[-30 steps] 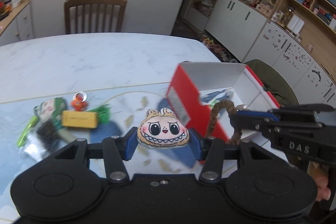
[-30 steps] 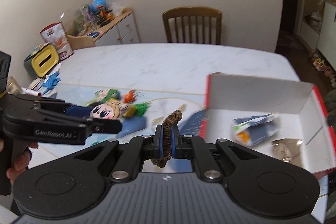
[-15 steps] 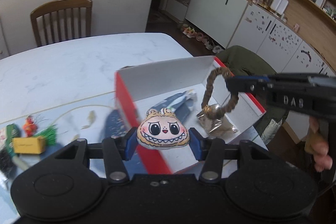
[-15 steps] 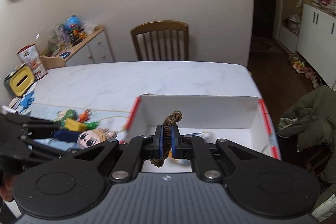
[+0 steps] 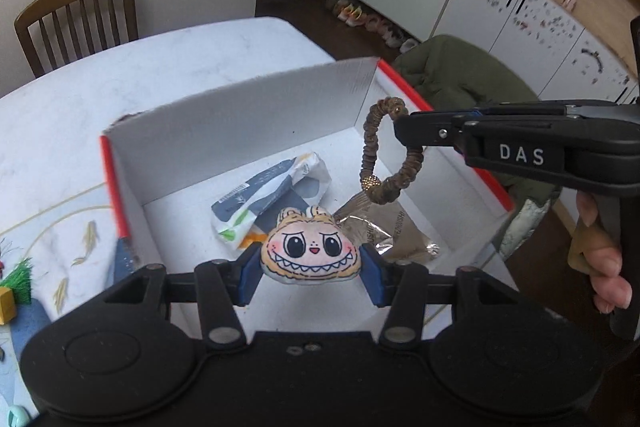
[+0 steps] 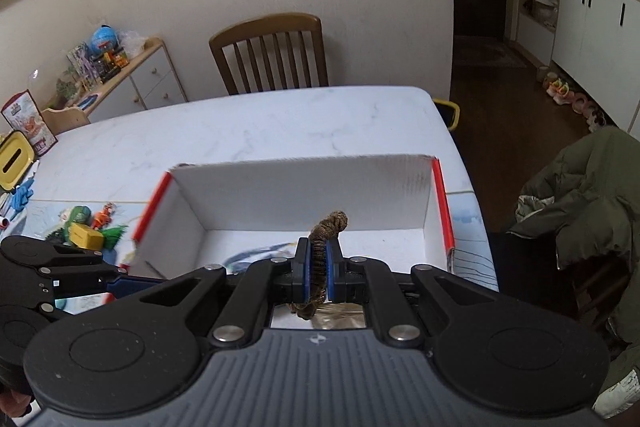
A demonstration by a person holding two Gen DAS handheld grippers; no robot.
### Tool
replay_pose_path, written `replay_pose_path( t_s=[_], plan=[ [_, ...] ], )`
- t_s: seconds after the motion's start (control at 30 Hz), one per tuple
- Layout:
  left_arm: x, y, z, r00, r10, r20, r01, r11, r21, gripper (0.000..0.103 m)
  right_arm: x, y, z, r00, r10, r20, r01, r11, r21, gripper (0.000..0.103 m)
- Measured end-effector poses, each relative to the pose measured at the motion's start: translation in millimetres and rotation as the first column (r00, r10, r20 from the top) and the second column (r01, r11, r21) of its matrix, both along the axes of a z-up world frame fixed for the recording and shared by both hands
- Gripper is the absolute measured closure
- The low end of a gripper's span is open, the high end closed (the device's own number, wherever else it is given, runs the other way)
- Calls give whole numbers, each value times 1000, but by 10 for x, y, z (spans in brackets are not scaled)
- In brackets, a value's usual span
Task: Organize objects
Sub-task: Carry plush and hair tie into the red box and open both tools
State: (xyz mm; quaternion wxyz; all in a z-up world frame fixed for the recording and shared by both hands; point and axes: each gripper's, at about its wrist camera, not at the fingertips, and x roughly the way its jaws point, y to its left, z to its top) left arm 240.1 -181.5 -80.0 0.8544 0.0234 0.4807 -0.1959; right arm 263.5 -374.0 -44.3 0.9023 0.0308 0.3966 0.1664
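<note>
Two hand-held grippers hover over one open cardboard box (image 5: 248,115), white inside with red edges, which sits on a white marble-patterned table (image 5: 120,75).

The left gripper (image 5: 310,259) is clamped on one small plush face charm (image 5: 310,253), cream and orange with big dark eyes and a toothy grin. Its two blue pads (image 5: 250,269) press the charm from either side. The charm hangs above the near part of the box, not touching the floor of it.

The right gripper (image 6: 318,269) is clenched on one brown ruched hair tie (image 6: 324,239), pinched between its blue pads. In the left wrist view the hair tie (image 5: 390,151) hangs as a loop from the tip of the right gripper (image 5: 404,131), above the right side of the box, with one gold bead at its lowest point. A hand (image 5: 600,247) grips the handle of that gripper.

Inside the box lie two things: one crumpled white and dark blue packet (image 5: 272,195) near the middle, and one flat silvery-brown foil pouch (image 5: 384,231) to its right. The two touch or overlap slightly.

Outside the box, to its left on a patterned mat (image 6: 48,215), sits a small cluster of trinkets (image 6: 92,227): a yellow block, a green tassel, an orange figure and a green item; more may be hidden.

One wooden chair (image 6: 272,55) stands at the far side of the table. One olive green jacket (image 6: 588,187) is draped over a seat to the right.
</note>
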Motion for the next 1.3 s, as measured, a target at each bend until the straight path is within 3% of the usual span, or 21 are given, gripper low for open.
replay_pose_path(
  t_s=[0.23, 0.57, 1.07, 1.17, 1.23, 1.3],
  plan=[
    [239, -213, -303, 997, 18, -80, -13, 998, 58, 53, 182, -65, -266, 998, -7, -55, 8, 1000, 14, 96],
    [494, -374, -577, 984, 15, -180, 3, 995, 99, 54, 214, 18, -572, 990, 26, -141, -38, 996, -81, 96],
    [649, -399, -804, 948, 22, -316, 28, 988, 151, 53, 136, -47, -528, 982, 48, -180, -61, 996, -64, 95],
    [650, -394, -819, 944, 21, -329, 32, 988, 153, 53, 97, -66, -491, 982, 45, -184, -57, 996, -62, 88],
    [645, -384, -828, 941, 22, -338, 32, 988, 152, 52, 78, -84, -462, 983, 54, -174, -64, 996, -57, 76],
    [627, -371, -810, 945, 24, -326, 27, 988, 152, 52, 46, -95, -438, 985, 50, -164, -62, 996, -66, 71]
  ],
)
